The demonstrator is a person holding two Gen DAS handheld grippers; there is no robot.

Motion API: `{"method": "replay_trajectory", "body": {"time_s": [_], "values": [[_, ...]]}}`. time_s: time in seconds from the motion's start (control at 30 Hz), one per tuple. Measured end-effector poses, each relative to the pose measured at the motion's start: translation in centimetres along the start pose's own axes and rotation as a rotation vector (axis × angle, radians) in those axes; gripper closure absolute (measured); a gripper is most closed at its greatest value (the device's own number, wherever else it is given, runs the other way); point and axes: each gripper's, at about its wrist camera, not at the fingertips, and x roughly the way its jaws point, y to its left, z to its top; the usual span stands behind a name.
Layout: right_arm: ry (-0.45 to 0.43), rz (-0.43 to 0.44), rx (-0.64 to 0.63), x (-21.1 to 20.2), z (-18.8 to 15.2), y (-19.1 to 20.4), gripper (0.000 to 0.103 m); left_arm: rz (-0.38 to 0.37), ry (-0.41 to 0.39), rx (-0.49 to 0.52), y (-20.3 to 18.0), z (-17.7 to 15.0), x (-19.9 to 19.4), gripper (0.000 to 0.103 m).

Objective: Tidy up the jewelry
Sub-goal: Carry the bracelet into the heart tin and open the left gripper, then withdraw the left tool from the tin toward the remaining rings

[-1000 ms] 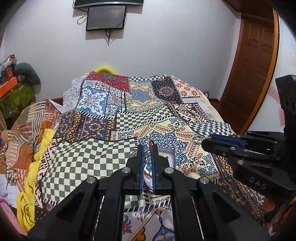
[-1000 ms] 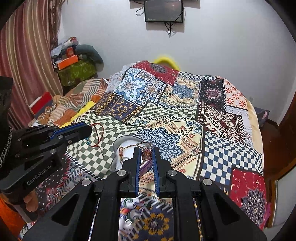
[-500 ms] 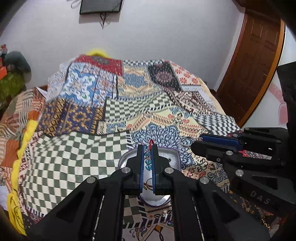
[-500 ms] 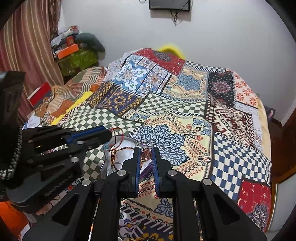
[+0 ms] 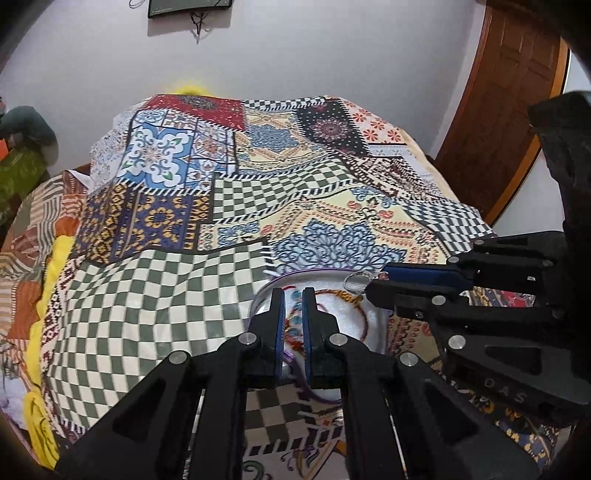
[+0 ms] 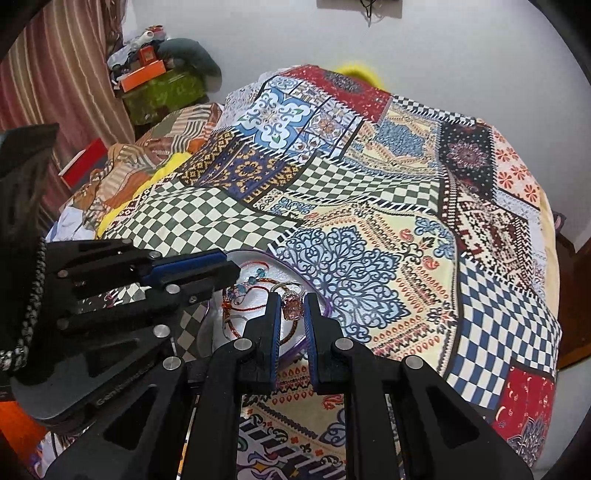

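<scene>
Blue pads line the two black fingers of the left gripper [image 5: 292,295], which stand a narrow gap apart with a red thread bracelet [image 5: 295,325] strung with blue beads between them; whether the pads press it or merely flank it cannot be told. The bracelet's thin red loop curves out to the right over the white inside of a shallow round tray [image 5: 332,306] with a purple rim, which sits on the bed just under both tools.

From the right wrist view, the right gripper [image 6: 293,304] holds its fingers slightly parted around a silver ring with a pink stone [image 6: 291,308]; the stone sits between the pads near the tips, seemingly pinched, and the band pokes out toward the far side. In the left wrist view the same ring [image 5: 356,282] shows at the tip of the right tool, over the far right edge of the tray.

Beneath everything lies a patchwork bedspread [image 6: 369,229] of checks, florals and blue medallions. Far left, a striped blanket [image 6: 155,147] and a pile of boxes and clothes [image 6: 159,74] stand by a striped curtain [image 6: 55,74]. A wooden door [image 5: 506,110] is at the far right, and a dark screen [image 5: 188,7] hangs on the white wall.
</scene>
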Motion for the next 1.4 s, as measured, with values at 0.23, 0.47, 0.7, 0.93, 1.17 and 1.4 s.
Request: {"method": "replay_trajectory", "body": {"time_s": [0.23, 0.47, 0.7, 0.93, 1.17, 1.4], "values": [[0.042, -0.010, -0.029, 1.4, 0.1, 0.7, 0.092, 0.044, 0.007, 0.005, 1.3, -0.8, -0.7, 0.089], [0.051, -0.037, -0.046, 1.7, 0.0, 1.1, 0.092, 0.067, 0.010, -0.003, 2.1, -2.0, -1.6, 0.073], [0.050, -0.090, -0.083, 1.2, -0.2, 2.0, 0.084, 0.066, 0.010, -0.020, 2.2, -3.2, -2.8, 0.071], [0.003, -0.108, -0.091, -0.9, -0.6, 2.7, 0.073, 0.065, 0.002, -0.029, 1.7, -3.6, -4.3, 0.071], [-0.033, -0.117, -0.088, -3.4, -1.6, 3.3, 0.073, 0.063, -0.019, -0.027, 0.7, -4.0, -6.7, 0.071], [-0.064, -0.126, -0.067, -6.0, -3.0, 3.3, 0.073, 0.050, -0.043, -0.012, -1.2, -4.5, -9.3, 0.071]]}}
